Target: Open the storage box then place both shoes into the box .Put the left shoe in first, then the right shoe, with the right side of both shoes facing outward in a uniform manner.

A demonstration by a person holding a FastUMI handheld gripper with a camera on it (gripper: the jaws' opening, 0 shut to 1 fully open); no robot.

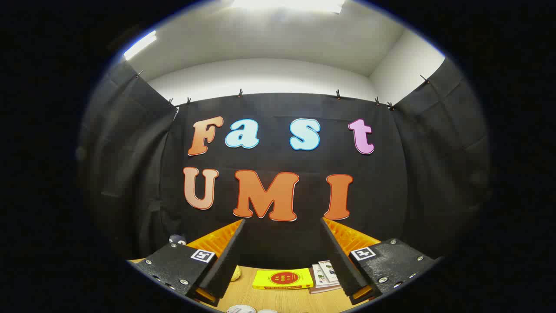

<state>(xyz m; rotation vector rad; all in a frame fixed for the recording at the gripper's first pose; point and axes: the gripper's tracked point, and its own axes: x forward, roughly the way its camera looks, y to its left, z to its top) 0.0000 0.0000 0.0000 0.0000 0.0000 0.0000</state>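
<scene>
Nearest the camera, the gripper [282,256] presents its two fingers [226,256] spread wide apart, with nothing held between them. Just beyond the fingers lies a wooden table [243,295]. On it, between the fingers and toward the far edge, sits a yellow book [282,279]; immediately to its right rests a small stack of booklets [323,278]. A small yellow object [236,273] lies just beside the left finger, and two white rims [252,309] sit at the near edge of the table; what they belong to cannot be told. A dark rounded object [177,239] sits far left, above the left finger's mount.

The gripper is held level or slightly raised, aimed at the booth's back wall and well above the tabletop. Neither the storage box nor the shoes can be placed from this pose. By judgement, the task stands at its very start: the box is unopened. The next move calls for tilting the gripper down to find the box and its lid.
</scene>
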